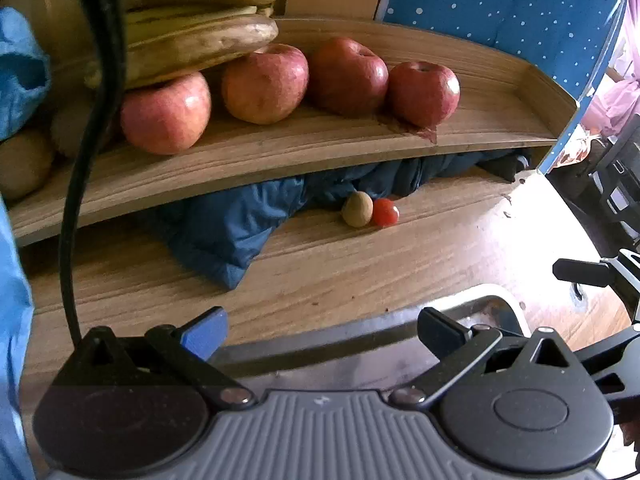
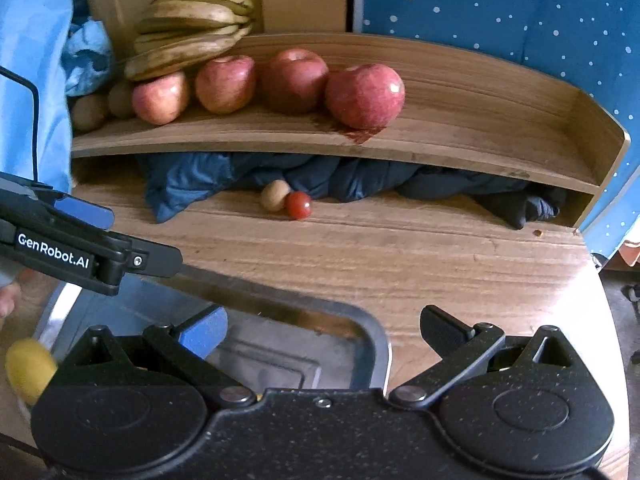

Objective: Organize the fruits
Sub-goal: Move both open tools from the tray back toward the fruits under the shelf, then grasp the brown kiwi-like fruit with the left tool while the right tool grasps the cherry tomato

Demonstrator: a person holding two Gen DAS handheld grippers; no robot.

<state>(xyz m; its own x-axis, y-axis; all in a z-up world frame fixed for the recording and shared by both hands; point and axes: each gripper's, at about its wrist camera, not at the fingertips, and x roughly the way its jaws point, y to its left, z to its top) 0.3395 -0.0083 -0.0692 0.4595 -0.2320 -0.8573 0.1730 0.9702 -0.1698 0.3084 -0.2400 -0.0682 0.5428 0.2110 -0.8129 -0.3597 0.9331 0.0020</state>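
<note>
Several red apples (image 1: 264, 82) (image 2: 364, 94) stand in a row on the wooden shelf (image 1: 320, 144) (image 2: 460, 120), with a bunch of bananas (image 1: 192, 32) (image 2: 192, 28) resting on the left ones and kiwis (image 2: 90, 110) at the far left. On the table below lie a kiwi (image 1: 357, 209) (image 2: 275, 195) and a small red tomato (image 1: 385, 212) (image 2: 298, 205), touching. A yellow fruit (image 2: 30, 370) lies at the left edge beside the metal tray (image 2: 280, 348) (image 1: 360, 344). My left gripper (image 1: 320, 328) and right gripper (image 2: 320, 328) both hang open and empty over the tray.
A crumpled dark blue cloth (image 1: 240, 224) (image 2: 360, 180) fills the space under the shelf. A blue dotted panel (image 2: 520, 20) stands behind. The left gripper's body (image 2: 80, 240) reaches in from the left in the right wrist view. A black cable (image 1: 80, 160) hangs at left.
</note>
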